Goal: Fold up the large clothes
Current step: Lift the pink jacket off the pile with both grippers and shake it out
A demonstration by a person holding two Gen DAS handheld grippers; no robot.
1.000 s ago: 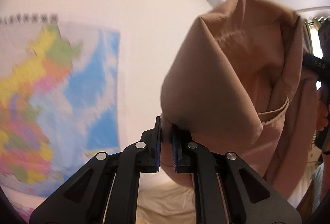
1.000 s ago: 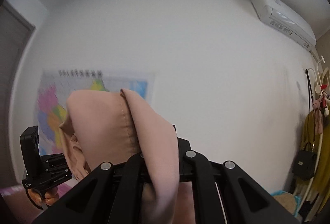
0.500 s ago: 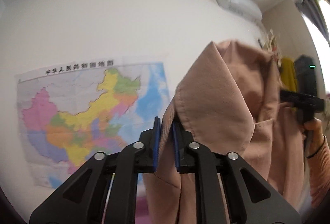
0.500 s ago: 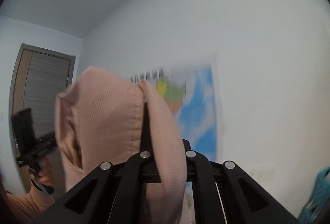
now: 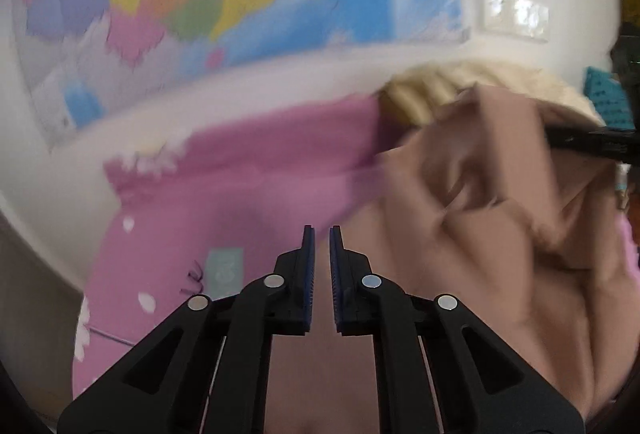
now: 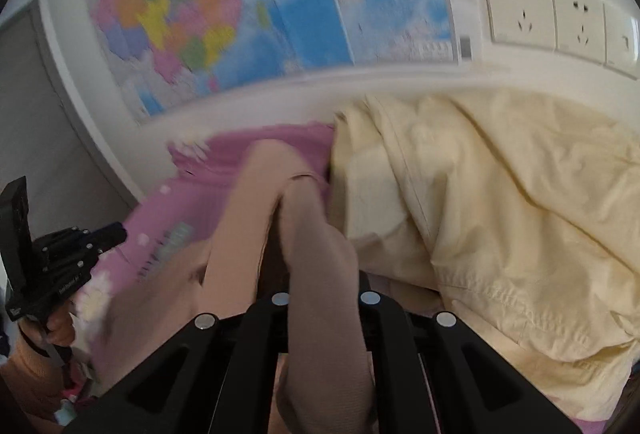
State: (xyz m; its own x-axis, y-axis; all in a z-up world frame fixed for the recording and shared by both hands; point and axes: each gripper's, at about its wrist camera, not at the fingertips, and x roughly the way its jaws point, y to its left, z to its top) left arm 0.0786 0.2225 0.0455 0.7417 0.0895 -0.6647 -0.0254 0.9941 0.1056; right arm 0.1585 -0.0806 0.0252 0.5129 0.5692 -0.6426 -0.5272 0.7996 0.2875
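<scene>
The right tool [image 6: 322, 274] is clamped on a fold of the tan garment [image 6: 316, 258]. The left tool [image 5: 321, 254] has just been opening; its jaws stand slightly apart, empty. The garment lies crumpled on the pink bed [image 5: 240, 170], beside a cream garment [image 6: 500, 202].

The tan garment [image 6: 320, 274] was soft matt woven cloth, creased into loose folds. The pale yellow jacket [image 6: 500, 202] beside it looked like smooth, crisp cotton with stitched seams. The pink bedsheet [image 5: 240, 186] under both was matt printed cloth. The colourful wall map [image 6: 248, 2] was smooth paper with a slight sheen. The white wall sockets [image 6: 556, 18] were glossy plastic. The left gripper [image 5: 321, 274] was matt black plastic with shiny metal rivets and ribbed blue pads [image 5: 307, 274].
</scene>
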